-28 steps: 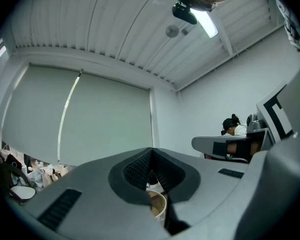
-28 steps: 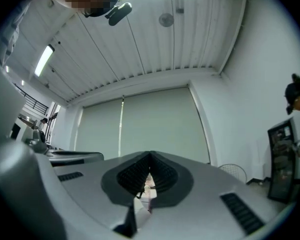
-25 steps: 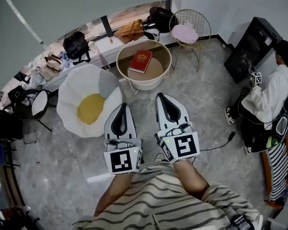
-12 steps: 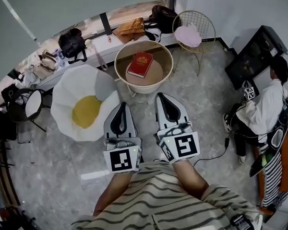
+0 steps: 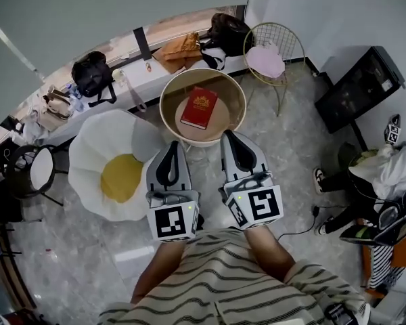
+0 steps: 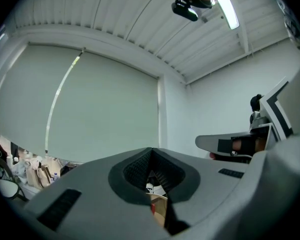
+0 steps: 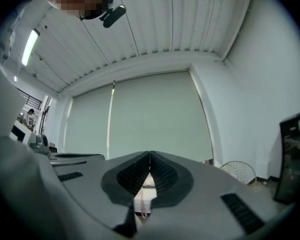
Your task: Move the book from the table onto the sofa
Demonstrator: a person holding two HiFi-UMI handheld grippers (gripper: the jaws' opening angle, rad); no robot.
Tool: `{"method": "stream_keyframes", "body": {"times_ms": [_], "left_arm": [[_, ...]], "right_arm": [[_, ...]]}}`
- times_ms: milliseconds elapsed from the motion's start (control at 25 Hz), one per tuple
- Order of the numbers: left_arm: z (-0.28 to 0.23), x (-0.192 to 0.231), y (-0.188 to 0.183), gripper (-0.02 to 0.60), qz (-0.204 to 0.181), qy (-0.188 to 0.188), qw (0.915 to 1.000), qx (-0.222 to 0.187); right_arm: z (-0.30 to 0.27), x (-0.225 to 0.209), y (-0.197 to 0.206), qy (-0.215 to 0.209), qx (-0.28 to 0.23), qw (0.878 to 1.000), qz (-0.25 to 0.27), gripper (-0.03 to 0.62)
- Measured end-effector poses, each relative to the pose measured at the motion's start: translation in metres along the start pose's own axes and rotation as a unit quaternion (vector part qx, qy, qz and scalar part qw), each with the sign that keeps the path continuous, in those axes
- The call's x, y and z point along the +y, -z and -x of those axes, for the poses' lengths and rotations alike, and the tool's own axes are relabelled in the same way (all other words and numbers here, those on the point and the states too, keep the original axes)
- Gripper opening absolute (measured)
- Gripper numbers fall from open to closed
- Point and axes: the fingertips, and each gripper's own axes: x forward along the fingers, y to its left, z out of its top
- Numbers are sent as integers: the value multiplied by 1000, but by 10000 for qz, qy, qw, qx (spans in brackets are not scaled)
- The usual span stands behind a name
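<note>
Approach step, as I read it: nothing is picked up yet. The red book (image 5: pixel 199 107) lies flat on the round bench (image 5: pixel 196 141), a little left of its centre. Left claw (image 5: pixel 173 151) and right claw (image 5: pixel 229 137) are held side by side and level, tips at the bench's near edge, short of the book. Both gripper views show the jaws fully together with nothing between them, so each claw is closed and empty. The white egg-shaped sofa (image 5: pixel 118 168) with its yellow middle sits on the floor just left of the bench, and its seat looks free. Next move likely calls for opening the jaws of at least one claw, reaching over the rim, and pinching the book by an edge or between both claws. Then a lift clear of the rim and a carry left onto the sofa.
</note>
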Motion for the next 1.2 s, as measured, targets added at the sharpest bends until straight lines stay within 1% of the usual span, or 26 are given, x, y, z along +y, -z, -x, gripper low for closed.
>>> {"method": "stream_keyframes", "body": {"times_ms": [280,400,560,680,840,1040,1200], "left_arm": [[-80,48,9,5,66,316,9994,110],[-103,60,21,5,130,433,9988,205],[-130,73,42,5,285,476,9978,368],[-149,75,54,5,365,509,9968,490],[-179,75,71,5,343,485,9963,620],[-224,72,87,5,217,373,9961,765],[-266,63,98,5,82,356,9952,911]], "right_arm": [[-88,-7,14,246,159,9996,-58,14],[-110,-13,27,389,274,9988,-131,14],[-134,-25,43,547,439,9974,-191,14],[-149,-36,52,633,586,9961,-161,14],[-169,-56,69,637,711,9951,-239,14],[-205,-88,85,478,775,9953,-315,14],[-234,-121,95,394,846,9946,-452,14]]}}
